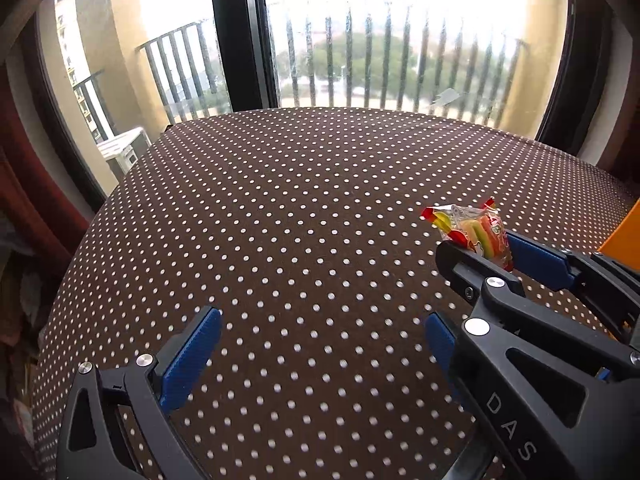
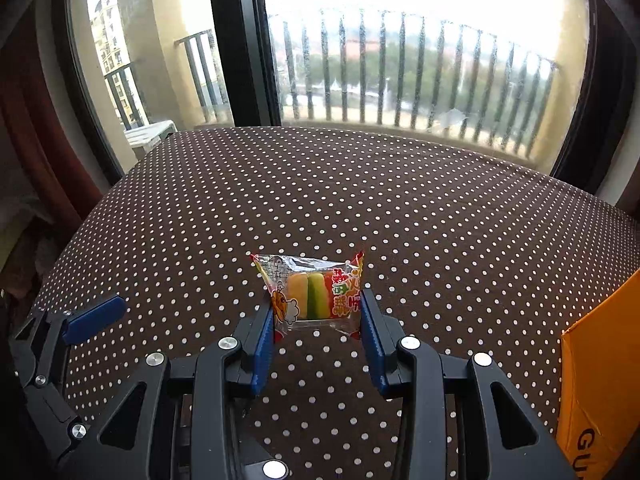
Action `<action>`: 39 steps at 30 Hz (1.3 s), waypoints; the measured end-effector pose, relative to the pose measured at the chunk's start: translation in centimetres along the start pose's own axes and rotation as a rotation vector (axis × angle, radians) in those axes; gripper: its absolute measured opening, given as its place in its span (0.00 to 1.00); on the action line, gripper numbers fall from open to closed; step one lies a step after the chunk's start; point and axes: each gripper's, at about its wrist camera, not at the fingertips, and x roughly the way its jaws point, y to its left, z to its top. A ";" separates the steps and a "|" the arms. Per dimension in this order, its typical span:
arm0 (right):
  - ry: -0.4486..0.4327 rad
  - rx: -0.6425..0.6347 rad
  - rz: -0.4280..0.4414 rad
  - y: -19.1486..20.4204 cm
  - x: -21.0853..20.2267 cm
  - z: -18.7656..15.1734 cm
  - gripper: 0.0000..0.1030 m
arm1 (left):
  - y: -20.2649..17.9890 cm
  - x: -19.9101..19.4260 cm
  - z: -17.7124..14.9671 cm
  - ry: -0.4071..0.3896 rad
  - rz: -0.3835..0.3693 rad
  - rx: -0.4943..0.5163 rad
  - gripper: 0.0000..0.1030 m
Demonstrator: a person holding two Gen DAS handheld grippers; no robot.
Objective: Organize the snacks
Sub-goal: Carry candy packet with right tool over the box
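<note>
1. The right gripper (image 2: 316,316), black with blue ribbed pads, is clamped on a small clear plastic packet of orange, yellow and green gummy candy (image 2: 314,294), gripped by its two side edges.
2. The packet stands upright between the pads, above the brown white-dotted tablecloth (image 2: 360,200).
3. The left gripper (image 1: 320,344) is spread wide with nothing between its pads, beside the right one.
4. An orange cardboard box (image 2: 600,380) sits at the right edge.
</note>
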 end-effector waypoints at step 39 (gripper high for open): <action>-0.296 -0.033 -0.053 -5.8 -19.8 -4.3 0.40 | -9.9 -18.4 -3.2 -0.310 -0.119 0.141 0.99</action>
